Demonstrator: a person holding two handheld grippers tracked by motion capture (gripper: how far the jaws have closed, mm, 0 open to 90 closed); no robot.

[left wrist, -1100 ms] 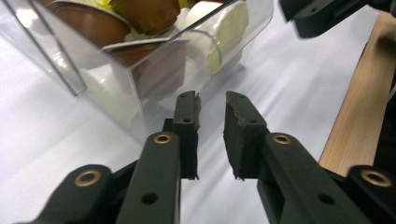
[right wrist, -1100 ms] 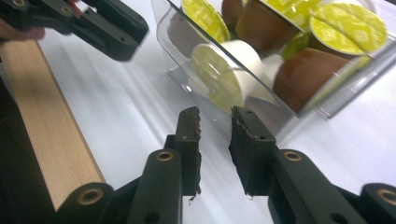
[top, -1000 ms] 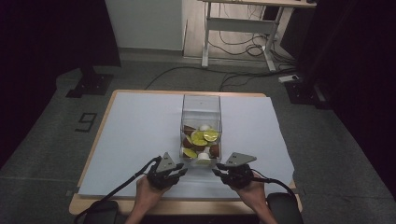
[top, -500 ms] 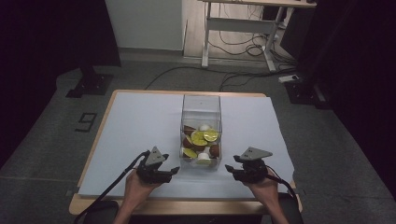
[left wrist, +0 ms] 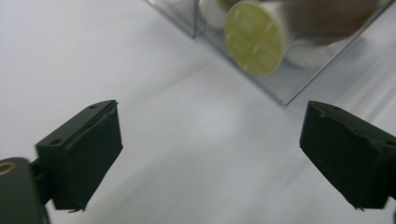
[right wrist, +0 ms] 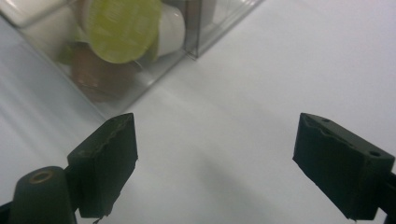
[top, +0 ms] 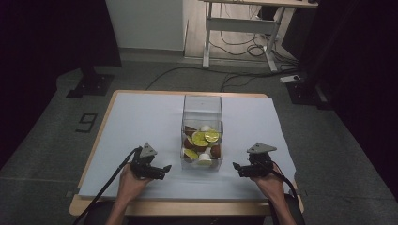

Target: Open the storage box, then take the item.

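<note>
The clear box [top: 202, 133] is standing on the white sheet [top: 141, 122] near the table's front edge, holding green-lidded and brown capsules [top: 201, 140]. The left gripper [top: 157, 169] is hovering just left of the box, its jaws having just been opening, nothing between them. The right gripper [top: 240, 168] is hovering just right of the box, jaws likewise spreading, empty.

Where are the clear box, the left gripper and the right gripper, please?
clear box [top: 202, 104]: high view, on its bare upper back wall.
left gripper [top: 165, 169]: high view, between its open fingertips.
right gripper [top: 236, 168]: high view, between its open fingertips.
</note>
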